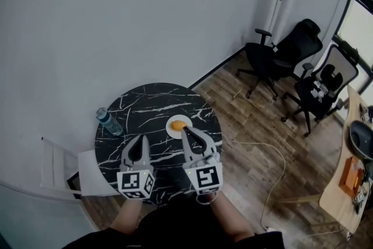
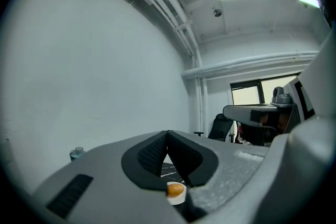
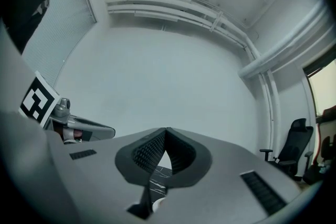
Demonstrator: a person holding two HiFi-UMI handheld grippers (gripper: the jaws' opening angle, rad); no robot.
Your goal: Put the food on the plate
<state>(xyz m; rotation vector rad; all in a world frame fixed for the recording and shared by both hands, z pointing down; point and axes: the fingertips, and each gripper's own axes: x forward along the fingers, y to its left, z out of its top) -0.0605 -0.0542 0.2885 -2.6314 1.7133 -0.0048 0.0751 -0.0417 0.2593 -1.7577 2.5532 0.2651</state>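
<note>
A small white plate (image 1: pixel 187 120) lies on the round black marble table (image 1: pixel 151 105), with an orange piece of food (image 1: pixel 177 124) on it. My right gripper (image 1: pixel 184 129) is shut with nothing in it, and its tip is over the plate's near edge. My left gripper (image 1: pixel 140 137) is also shut with nothing in it, to the left of the plate over bare marble. In the left gripper view the food (image 2: pixel 175 189) and plate (image 2: pixel 178 199) show just below the closed jaws. The right gripper view catches only a white sliver of the plate (image 3: pixel 156 206).
A water bottle (image 1: pixel 108 121) stands at the table's left edge. A white chair (image 1: pixel 58 167) sits at the left by the wall. Two black office chairs (image 1: pixel 281 58) (image 1: pixel 322 87) and a wooden desk (image 1: pixel 348 183) stand to the right. A cable (image 1: pixel 274 151) runs over the floor.
</note>
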